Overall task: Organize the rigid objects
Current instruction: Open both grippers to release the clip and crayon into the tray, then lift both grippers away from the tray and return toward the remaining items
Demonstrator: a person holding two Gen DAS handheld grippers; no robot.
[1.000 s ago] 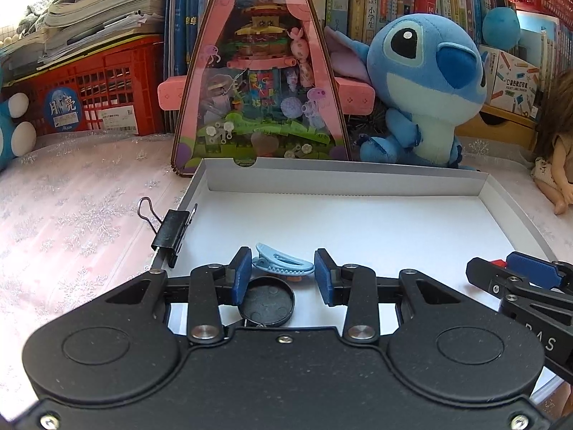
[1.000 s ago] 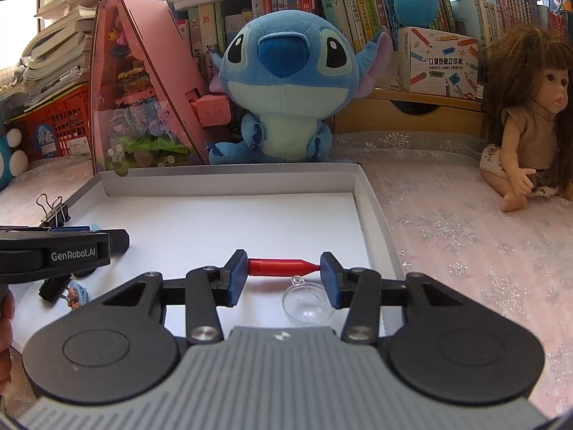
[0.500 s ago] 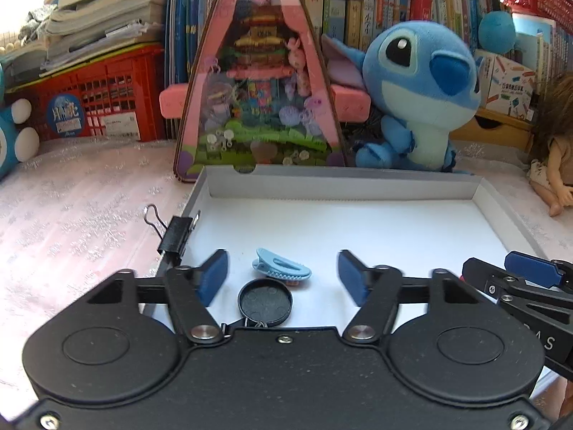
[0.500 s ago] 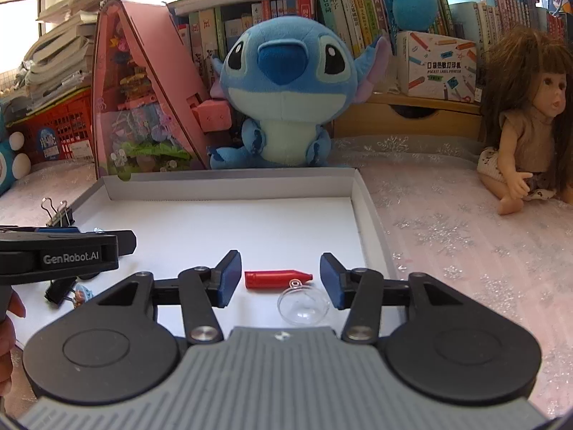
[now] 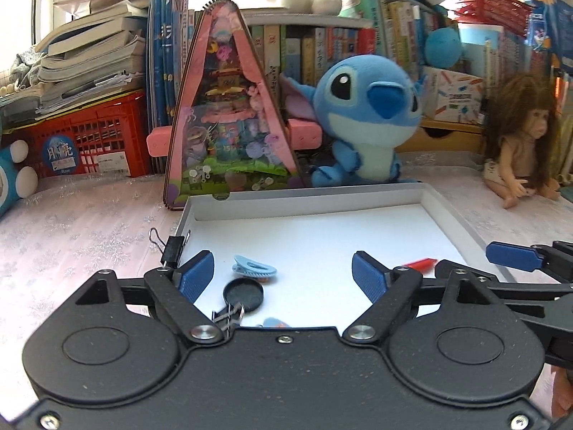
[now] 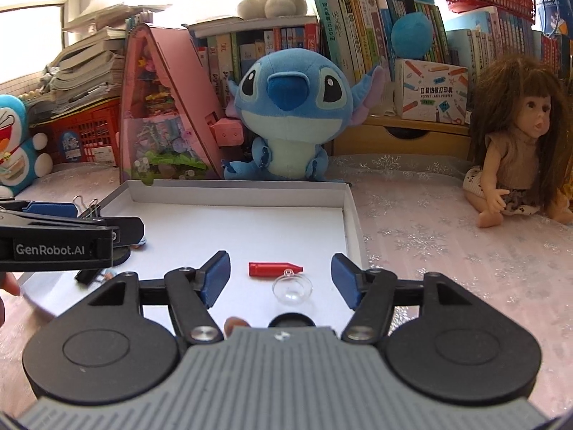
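A: Start at the left claw (image 5: 283, 274). What is in it?

B: Nothing. Its blue pads are spread and still opening over the white tray (image 5: 447, 211), and the light blue hair clip (image 5: 253, 268) lies loose on the tray floor between them, touched by neither pad. Just nearer the camera than the clip sits a black round lid (image 5: 243, 293).

A: And the right claw (image 6: 280, 279)?

B: Also released and opening. The red crayon (image 6: 274, 269) lies flat in the tray between its pads, with a clear glass dome (image 6: 292, 287) touching the crayon's near side (neither is gripped).

A: What does one view give that the other lacks?

B: The left wrist view shows the clip and the black binder clip (image 5: 172, 251) clamped on the tray's left wall; it catches only the crayon's tip and not the dome. The right wrist view shows the dome clearly, plus a second black binder clip (image 6: 86, 276) lying near the tray's left front, half hidden under the left claw.

A: Counts?

B: One crayon, one dome, one hair clip, two binder clips that I can tell. Behind the tray's far wall stand one blue plush toy (image 6: 292, 114) and one pink triangular box (image 5: 229, 114); right of the tray, on the lace-covered counter (image 6: 429, 236), sits one doll (image 6: 515, 143).
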